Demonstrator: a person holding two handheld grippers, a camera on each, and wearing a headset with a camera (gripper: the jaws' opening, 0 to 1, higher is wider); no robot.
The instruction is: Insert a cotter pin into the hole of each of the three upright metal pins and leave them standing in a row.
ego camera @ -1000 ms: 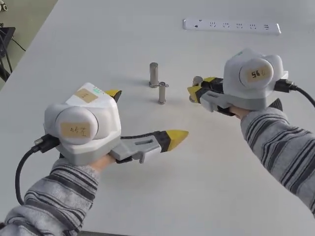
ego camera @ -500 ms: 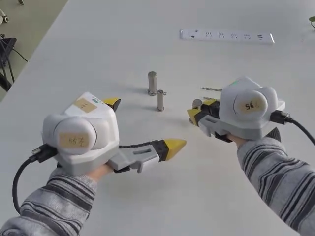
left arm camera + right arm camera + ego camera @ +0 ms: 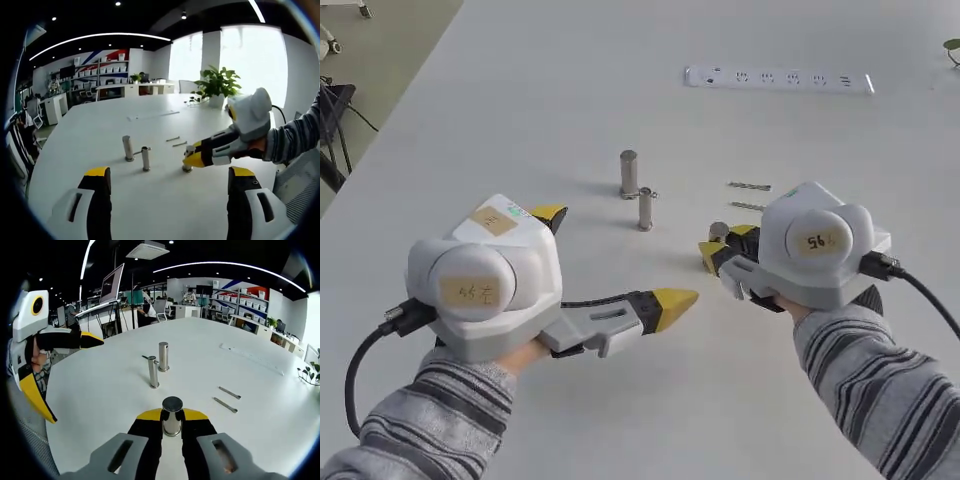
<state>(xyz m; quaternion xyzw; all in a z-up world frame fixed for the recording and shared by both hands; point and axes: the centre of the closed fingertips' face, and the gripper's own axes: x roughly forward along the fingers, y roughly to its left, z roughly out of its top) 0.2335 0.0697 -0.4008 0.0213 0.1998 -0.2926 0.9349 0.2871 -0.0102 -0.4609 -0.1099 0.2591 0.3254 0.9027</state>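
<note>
While left tool (image 3: 612,255) gapes empty, right tool (image 3: 172,421) clamps upright pin (image 3: 172,410) between tips.

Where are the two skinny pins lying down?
In the head view, the two thin metal cotter pins lie flat on the white table just beyond the right gripper.

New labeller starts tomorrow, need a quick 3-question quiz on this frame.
1. True or false: the right gripper is shut on a metal pin.
2. How many loose cotter pins lie on the table? A) none B) two C) four
3. Fill in: the jaws of the left gripper are ____ (open/shut).

Key: 1 true; 2 B; 3 open.
</note>
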